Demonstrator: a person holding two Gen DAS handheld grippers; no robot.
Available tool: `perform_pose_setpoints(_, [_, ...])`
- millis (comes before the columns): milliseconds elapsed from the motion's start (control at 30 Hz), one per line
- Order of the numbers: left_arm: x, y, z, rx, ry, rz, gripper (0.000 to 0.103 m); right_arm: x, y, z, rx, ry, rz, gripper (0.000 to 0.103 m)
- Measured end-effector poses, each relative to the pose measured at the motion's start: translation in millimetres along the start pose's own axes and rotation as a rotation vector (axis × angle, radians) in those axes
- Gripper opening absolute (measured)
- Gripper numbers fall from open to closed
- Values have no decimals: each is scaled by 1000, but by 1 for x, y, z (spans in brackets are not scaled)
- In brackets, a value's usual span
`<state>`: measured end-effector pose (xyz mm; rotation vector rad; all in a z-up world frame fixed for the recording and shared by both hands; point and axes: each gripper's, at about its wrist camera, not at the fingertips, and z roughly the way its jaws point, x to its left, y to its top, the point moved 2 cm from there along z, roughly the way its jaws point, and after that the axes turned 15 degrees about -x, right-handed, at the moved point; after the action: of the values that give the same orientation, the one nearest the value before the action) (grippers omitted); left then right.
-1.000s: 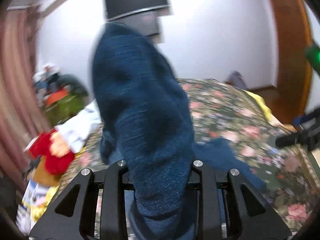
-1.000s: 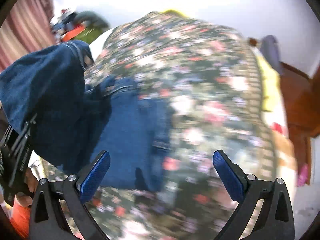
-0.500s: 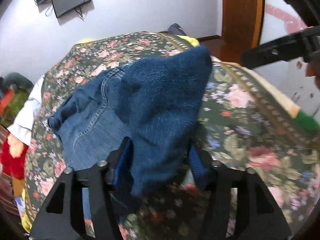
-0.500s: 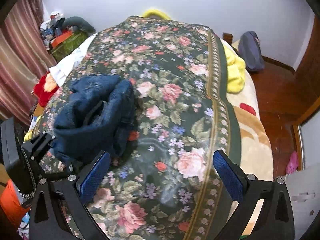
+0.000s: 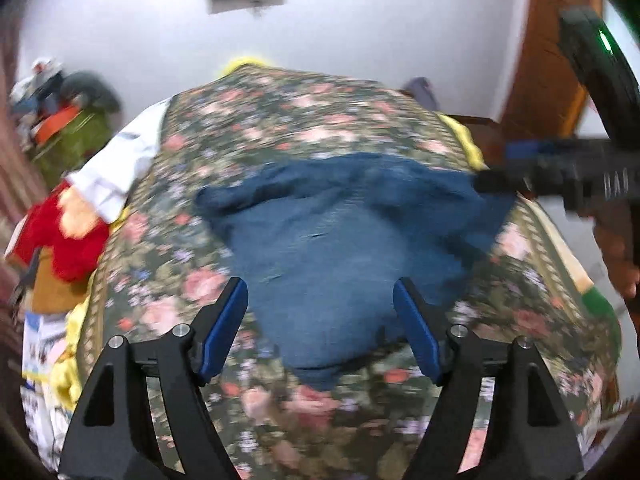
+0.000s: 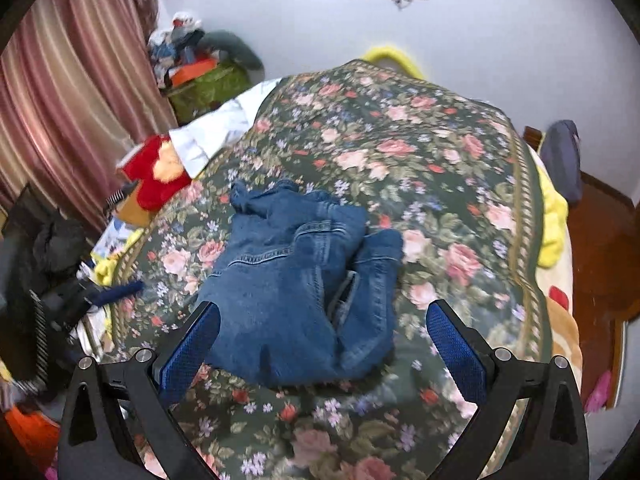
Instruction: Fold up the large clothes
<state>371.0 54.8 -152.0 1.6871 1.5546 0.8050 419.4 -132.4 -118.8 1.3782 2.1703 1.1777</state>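
Denim jeans (image 6: 296, 292) bunched mid-bedspread (image 6: 440, 168), long axis running near-to-far, dead ahead of right gripper (image 6: 322, 344) and left gripper (image 5: 320, 328), both spread wide, empty, right seemingly nearer.

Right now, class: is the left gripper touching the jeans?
Cannot tell. In the left wrist view the left gripper stands open with the jeans between its fingers, but blur hides any gap. The right wrist view shows them lying folded on the floral blanket.

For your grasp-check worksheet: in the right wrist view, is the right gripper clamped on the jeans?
No: the right gripper is open, and the jeans lie loose on the floral bedspread.
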Motion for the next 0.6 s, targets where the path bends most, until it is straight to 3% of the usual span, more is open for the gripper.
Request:
perform_pose_setpoints(167, [35, -20, 31, 93, 24, -119, 75, -5, -22, 44, 111, -61, -18, 103])
perform_pose_setpoints(300, [38, -50, 60, 179, 51, -117, 77, -33, -47, 59, 170, -120, -3, 103])
perform_pose_setpoints(400, [39, -61, 58, 134, 58, -123, 88, -61, -68, 60, 202, -91, 89, 103])
perform_pose_setpoints(600, [40, -79, 55, 152, 66, -114, 91, -88, -102, 56, 229, -90, 172, 103])
